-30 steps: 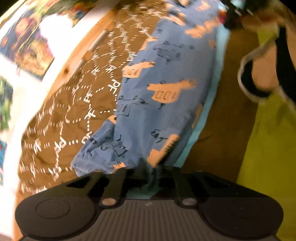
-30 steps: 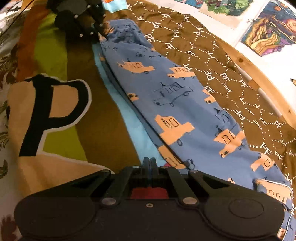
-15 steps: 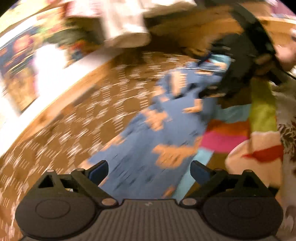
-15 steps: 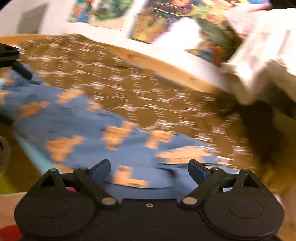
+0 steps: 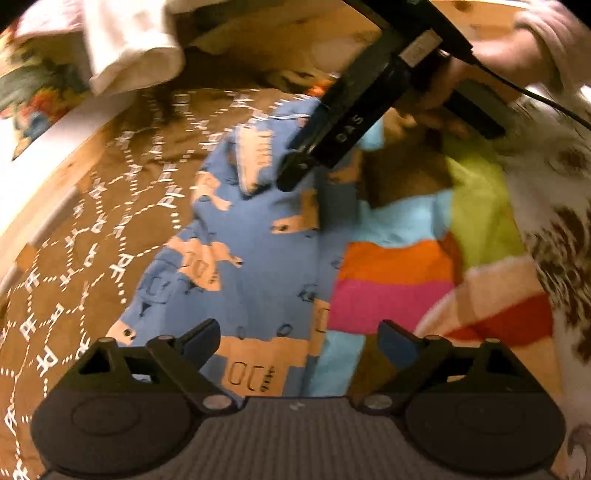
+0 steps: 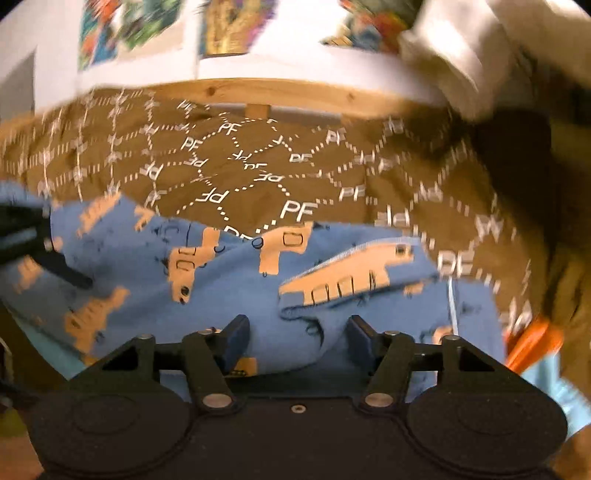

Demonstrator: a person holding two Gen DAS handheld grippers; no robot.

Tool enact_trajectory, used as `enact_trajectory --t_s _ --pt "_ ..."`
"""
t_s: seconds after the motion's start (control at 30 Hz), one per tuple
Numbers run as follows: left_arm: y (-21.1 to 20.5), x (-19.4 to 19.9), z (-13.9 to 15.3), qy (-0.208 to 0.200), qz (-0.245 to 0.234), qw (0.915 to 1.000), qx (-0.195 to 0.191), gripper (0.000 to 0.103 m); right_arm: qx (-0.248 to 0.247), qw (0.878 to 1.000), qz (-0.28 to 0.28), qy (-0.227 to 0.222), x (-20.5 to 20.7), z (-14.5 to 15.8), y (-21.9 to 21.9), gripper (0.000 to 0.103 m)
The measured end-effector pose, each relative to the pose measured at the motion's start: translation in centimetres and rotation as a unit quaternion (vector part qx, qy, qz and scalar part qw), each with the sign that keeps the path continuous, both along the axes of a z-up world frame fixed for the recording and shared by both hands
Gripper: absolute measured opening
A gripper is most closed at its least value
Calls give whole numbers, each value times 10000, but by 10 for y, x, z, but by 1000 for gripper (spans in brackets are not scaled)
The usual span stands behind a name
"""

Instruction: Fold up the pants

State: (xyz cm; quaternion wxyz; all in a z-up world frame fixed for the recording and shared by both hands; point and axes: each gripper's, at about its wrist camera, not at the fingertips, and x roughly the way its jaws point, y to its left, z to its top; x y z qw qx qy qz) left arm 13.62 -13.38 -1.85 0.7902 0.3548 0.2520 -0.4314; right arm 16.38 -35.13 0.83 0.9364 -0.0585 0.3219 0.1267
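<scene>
Blue pants [image 5: 251, 258] with orange car prints lie on the brown patterned bedspread [image 5: 92, 240]; they also show in the right wrist view [image 6: 229, 280]. My left gripper [image 5: 297, 341] is open just above the near end of the pants, holding nothing. My right gripper [image 6: 297, 334] is open with a raised fold of the pants [image 6: 351, 280] between its fingers. The right gripper's body [image 5: 343, 122] shows in the left wrist view over the far end of the pants. The left gripper's fingers [image 6: 55, 262] show at the left edge of the right wrist view.
A multicoloured striped blanket [image 5: 406, 269] lies right of the pants. A wooden bed rail [image 6: 295, 96] and a wall with posters [image 6: 229, 33] run along the far side. White cloth [image 5: 122, 40] hangs at the upper left.
Both grippers were shut one second ago and now stand open. Both have swung round to new ends of the pants, which now lie bunched with a raised fold.
</scene>
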Motion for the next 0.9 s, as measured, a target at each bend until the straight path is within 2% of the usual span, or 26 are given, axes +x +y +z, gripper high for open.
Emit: enact_trajectory --t_s 0.07,0.13,0.23,0.33,0.37,0.4,0.43,0.47,0.5,0.53,0.6,0.77,0.9 --pt "-1 3 4 48 144 9998 -152 87 496 9985 -139 162 9 1 -12 57" --pt "-5 7 12 134 217 9992 -321 86 965 9944 -313 279 16 5 -21 57" --pt "-18 11 15 80 290 9985 -464 81 1399 9878 -531 421 29 6 -32 57" --pt "-36 17 13 195 332 9984 -426 66 1896 9773 -779 538 41 6 -44 57" --pt "-42 19 10 169 322 9988 -318 57 2051 9734 -848 575 44 7 -48 55" --pt "-47 19 6 137 297 9993 -198 50 2173 9699 -907 618 48 7 -51 50" --pt "-51 19 2 111 275 9995 -76 44 2247 9674 -965 660 51 6 -54 40" --pt "-55 20 -1 136 256 9996 8 30 2285 9658 -1013 685 53 6 -56 32" --pt "-57 21 -3 224 246 9994 32 18 2320 9645 -1050 703 54 5 -58 16" --pt "-58 22 -3 280 274 9992 18 16 2367 9631 -1070 698 55 5 -60 8" --pt "-57 24 -1 374 316 9988 -54 6 2449 9611 -1094 659 54 7 -67 5" --pt "-47 29 15 667 320 9969 -270 2 2498 9617 -963 590 38 29 -94 4" --pt "-39 31 27 954 194 9946 -352 2 2466 9622 -851 776 18 51 -126 4"
